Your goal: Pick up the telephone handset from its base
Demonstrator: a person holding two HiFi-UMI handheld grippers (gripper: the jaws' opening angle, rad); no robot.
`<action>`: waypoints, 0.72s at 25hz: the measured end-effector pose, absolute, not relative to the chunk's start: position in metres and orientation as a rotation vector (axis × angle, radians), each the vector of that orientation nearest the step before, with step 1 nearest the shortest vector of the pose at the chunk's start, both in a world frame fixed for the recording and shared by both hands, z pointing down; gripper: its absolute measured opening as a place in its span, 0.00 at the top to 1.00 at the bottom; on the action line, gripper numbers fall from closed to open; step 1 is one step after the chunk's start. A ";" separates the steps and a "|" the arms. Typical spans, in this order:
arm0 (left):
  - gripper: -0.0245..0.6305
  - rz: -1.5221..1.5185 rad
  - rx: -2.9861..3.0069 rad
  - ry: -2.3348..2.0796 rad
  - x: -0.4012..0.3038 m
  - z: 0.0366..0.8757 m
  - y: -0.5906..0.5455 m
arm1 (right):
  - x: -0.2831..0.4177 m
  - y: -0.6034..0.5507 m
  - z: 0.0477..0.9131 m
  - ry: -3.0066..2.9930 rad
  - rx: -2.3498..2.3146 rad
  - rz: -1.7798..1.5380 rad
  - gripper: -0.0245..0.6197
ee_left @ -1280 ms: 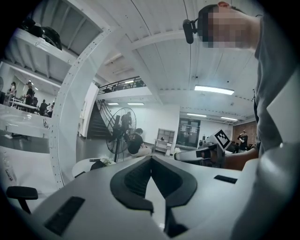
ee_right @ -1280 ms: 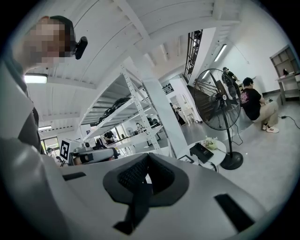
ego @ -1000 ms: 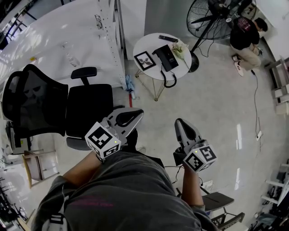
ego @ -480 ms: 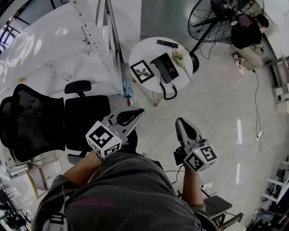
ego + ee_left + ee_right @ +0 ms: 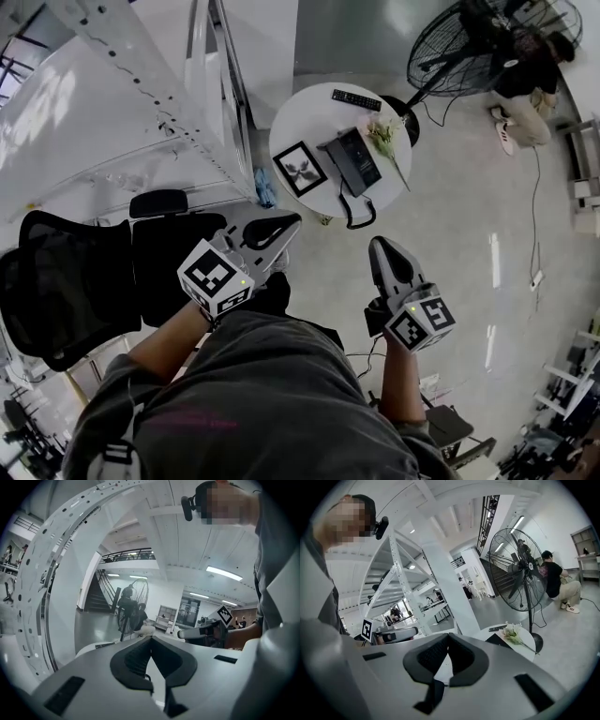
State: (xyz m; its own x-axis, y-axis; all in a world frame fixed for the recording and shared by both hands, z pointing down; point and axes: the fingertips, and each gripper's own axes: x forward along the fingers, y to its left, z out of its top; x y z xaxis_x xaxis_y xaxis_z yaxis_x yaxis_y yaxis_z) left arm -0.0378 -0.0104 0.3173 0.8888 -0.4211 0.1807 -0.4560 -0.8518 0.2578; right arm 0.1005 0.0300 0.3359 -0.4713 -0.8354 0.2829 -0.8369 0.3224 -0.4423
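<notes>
You held both grippers low in front of you, and each one's fingers were pressed together with nothing between them: the left gripper [image 5: 284,223] and the right gripper [image 5: 379,246] both pointed toward 12 o'clock in the head view. The black telephone handset [image 5: 339,169] lay on its black rectangular base [image 5: 359,159] on the round white table [image 5: 300,112], well apart from both grippers, at about 12 o'clock from them. Its long axis ran from roughly 11 o'clock to 5 o'clock, and its black coiled cord [image 5: 356,214] hung off the table edge at the 5 o'clock end. A black-framed picture [image 5: 301,169] stood just beside the phone at 9 o'clock, a black remote control [image 5: 356,99] at 12 o'clock, pale flowers [image 5: 386,141] at 2 o'clock. Compared with a second earlier, the table sat lower in the head view and nearer your grippers, the black mesh office chair [image 5: 66,281] had slid toward 8 o'clock, and your fingers stayed closed.
</notes>
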 end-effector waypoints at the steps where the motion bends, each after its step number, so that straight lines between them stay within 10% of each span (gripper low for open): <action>1: 0.94 0.170 2.759 -0.653 -0.039 0.320 -0.021 | 0.100 0.020 0.337 -2.547 1.617 0.857 0.93; 18: 0.94 0.210 2.675 -0.562 -0.033 0.363 -0.096 | 0.089 -0.062 0.353 -2.487 1.632 0.906 0.93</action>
State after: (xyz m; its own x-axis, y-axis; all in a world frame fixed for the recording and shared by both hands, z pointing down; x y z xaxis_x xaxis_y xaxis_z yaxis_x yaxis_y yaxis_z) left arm -0.0331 -0.0956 0.3631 0.9080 -0.3545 0.2235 -0.4142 -0.8401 0.3503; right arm 0.0886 -0.0622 0.3529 -0.4486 -0.8299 0.3317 -0.8487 0.2792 -0.4491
